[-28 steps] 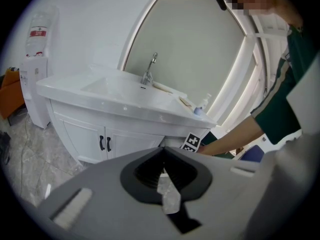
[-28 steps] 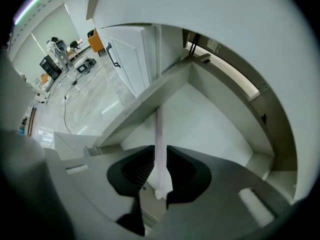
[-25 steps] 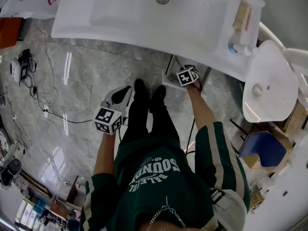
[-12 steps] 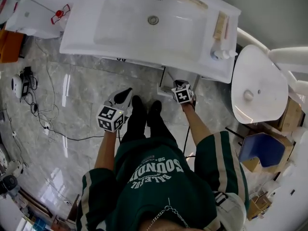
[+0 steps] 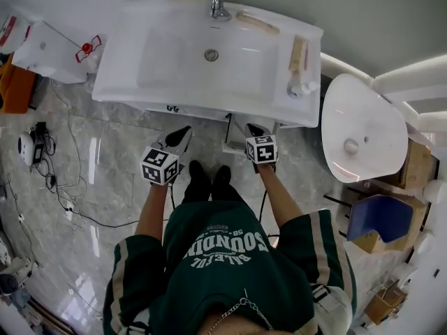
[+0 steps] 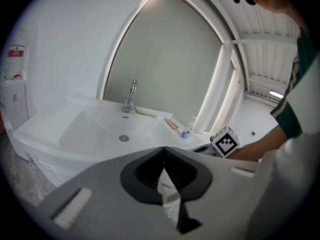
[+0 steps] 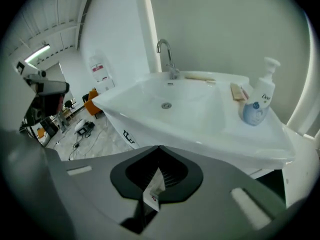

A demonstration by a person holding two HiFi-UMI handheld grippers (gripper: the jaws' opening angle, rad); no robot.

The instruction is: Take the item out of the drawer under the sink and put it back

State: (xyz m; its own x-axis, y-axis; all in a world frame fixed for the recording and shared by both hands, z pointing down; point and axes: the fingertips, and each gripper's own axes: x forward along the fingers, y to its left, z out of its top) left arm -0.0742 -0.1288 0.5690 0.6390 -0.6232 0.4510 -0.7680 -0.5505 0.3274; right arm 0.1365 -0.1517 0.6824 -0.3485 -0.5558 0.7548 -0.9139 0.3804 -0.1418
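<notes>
A white sink (image 5: 126,82) with a chrome faucet (image 5: 217,5) stands in front of a person in a green sweatshirt. Under its front edge, right of centre, is a dark opening with a white panel (image 5: 234,137); the drawer and its item are not clearly visible. My left gripper (image 5: 183,132) is held just short of the sink's front edge, its jaws meeting at the tip with nothing between them. My right gripper (image 5: 251,130) is beside that opening, also shut and empty. The left gripper view shows the left gripper (image 6: 163,149) pointed at the basin (image 6: 90,129), and the right gripper view shows the right gripper (image 7: 159,148) the same way.
A soap pump bottle (image 7: 257,104) and a wooden brush (image 5: 299,53) sit on the sink's right end. A white oval fixture (image 5: 363,128) stands to the right, with a blue seat (image 5: 380,218) below it. A white box (image 5: 52,47) and floor cables (image 5: 63,180) lie at the left.
The view has pulled back, so the whole sink and faucet now show. Both grippers have come up closer to the sink's front edge, the right one shifting slightly left.
</notes>
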